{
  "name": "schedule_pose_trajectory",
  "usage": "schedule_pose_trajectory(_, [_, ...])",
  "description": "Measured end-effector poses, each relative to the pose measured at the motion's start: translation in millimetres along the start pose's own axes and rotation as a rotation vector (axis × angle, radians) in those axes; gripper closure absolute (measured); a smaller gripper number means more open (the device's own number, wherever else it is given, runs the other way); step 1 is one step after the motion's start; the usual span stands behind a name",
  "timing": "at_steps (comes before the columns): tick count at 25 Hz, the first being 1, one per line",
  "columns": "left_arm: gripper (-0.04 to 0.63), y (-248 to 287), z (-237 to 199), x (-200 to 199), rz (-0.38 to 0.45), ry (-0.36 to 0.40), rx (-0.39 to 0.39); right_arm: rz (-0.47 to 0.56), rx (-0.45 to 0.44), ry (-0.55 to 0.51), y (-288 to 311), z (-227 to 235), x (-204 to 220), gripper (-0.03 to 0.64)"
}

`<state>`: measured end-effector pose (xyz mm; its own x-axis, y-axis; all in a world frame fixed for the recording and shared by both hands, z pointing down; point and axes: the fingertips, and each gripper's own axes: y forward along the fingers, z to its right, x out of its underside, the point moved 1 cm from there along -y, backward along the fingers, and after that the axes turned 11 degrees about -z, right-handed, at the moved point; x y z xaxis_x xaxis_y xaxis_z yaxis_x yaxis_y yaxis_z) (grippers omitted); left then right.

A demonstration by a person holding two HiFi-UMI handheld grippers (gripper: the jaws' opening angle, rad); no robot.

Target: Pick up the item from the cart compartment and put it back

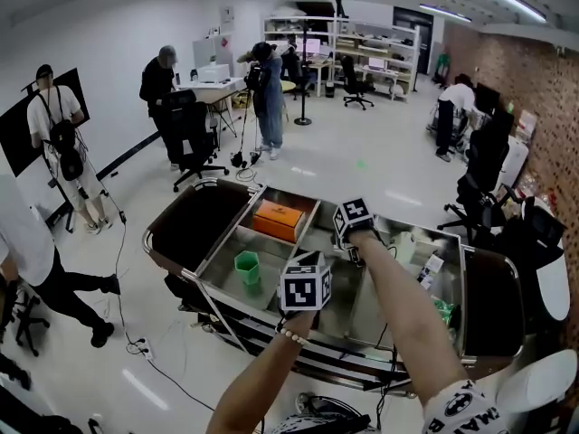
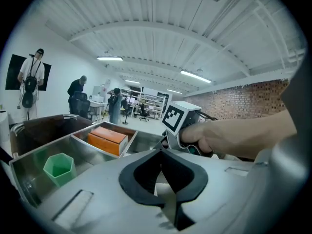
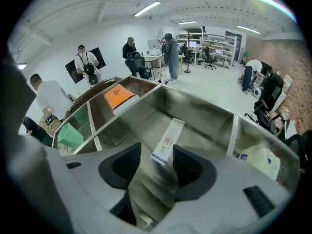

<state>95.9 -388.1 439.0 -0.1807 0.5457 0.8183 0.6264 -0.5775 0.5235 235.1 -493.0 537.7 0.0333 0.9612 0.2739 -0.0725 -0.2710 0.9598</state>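
Your right tool (image 3: pixel 157 154), spread, has the slim box (image 3: pixel 168 135) just ahead of its gap; close off-centre and it could skid away

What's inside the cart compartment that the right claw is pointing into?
One slim white box lies flat on the compartment floor. The open right claw covers the near end.

Slim white carton (image 3: pixel 167 140) lying flat in the cart's middle compartment (image 3: pixel 204 116)
Long narrow box, blue at the near end, small colour print on top. It rests on the bare steel floor, far end pointing roughly 1 o'clock.
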Motion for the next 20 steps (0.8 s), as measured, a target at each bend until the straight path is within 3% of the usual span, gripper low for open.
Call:
schedule_pose_trajectory(14, [0.591, 22.6, -1.6, 11.4, -0.078, -0.022, 0.06, -0.177, 0.07, 0.038, 40.3, 11.7, -8.6, 0.396])
schedule_pose_trajectory(20, [0.591, 28.8, -4.3, 11.1, -0.079, -0.027, 0.071, -0.205, 0.045, 0.055, 51.7, 12.2, -7.2, 0.4])
